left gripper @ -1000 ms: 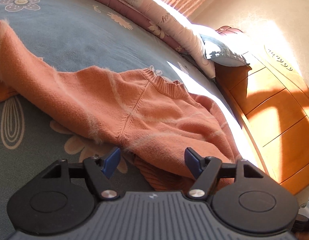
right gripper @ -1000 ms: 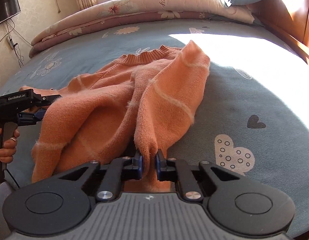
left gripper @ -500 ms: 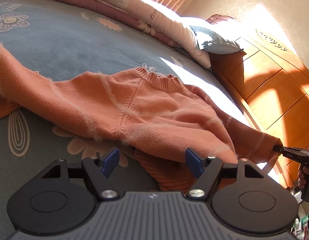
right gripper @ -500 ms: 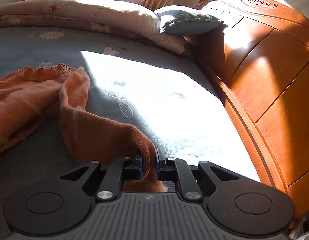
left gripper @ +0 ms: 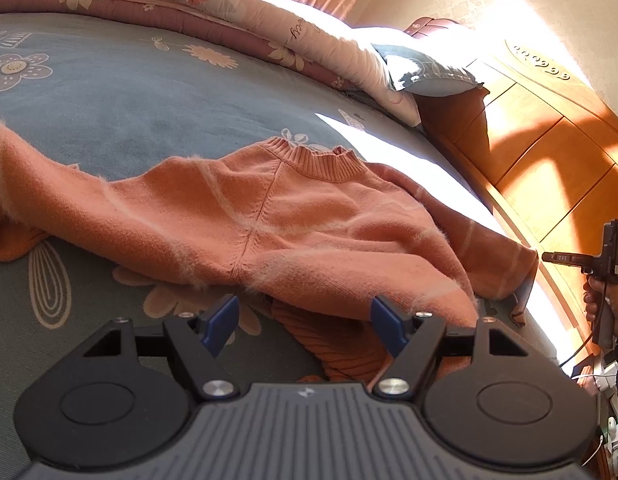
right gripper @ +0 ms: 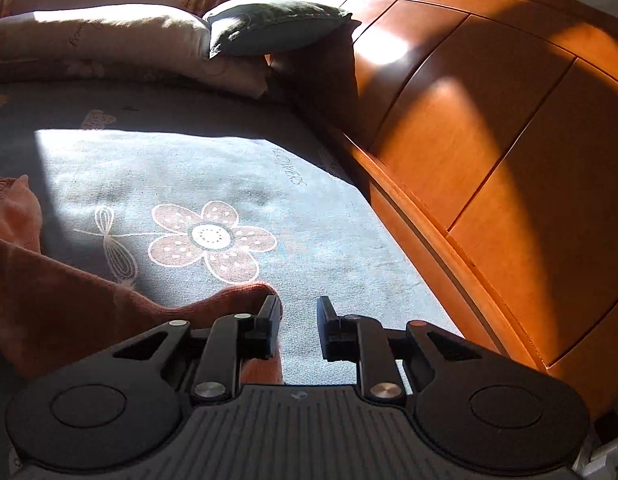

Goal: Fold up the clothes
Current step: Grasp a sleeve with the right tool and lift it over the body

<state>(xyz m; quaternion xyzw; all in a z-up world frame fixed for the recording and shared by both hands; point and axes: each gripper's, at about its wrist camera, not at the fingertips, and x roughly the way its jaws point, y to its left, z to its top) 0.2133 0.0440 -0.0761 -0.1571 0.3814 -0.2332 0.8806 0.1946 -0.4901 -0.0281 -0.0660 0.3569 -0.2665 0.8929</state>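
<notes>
Your left gripper (left gripper: 303,322) stands wide open above the hem of the orange sweater (left gripper: 269,216) and holds nothing. The sweater lies spread on the blue flowered bedspread (left gripper: 109,96), collar toward the pillows. Your right gripper (right gripper: 297,326) has just been opening; the sleeve cuff (right gripper: 245,296) lies against its left finger, no longer pinched, near the wooden headboard (right gripper: 489,140).

sweater (left gripper: 293,224): orange, pale thin stripes | bedsheet (left gripper: 121,104): grey-blue, pink-and-white flower prints | headboard (right gripper: 489,128): orange-brown wood | quilt (left gripper: 213,4): pink floral | pillow (right gripper: 269,24): grey-blue
</notes>
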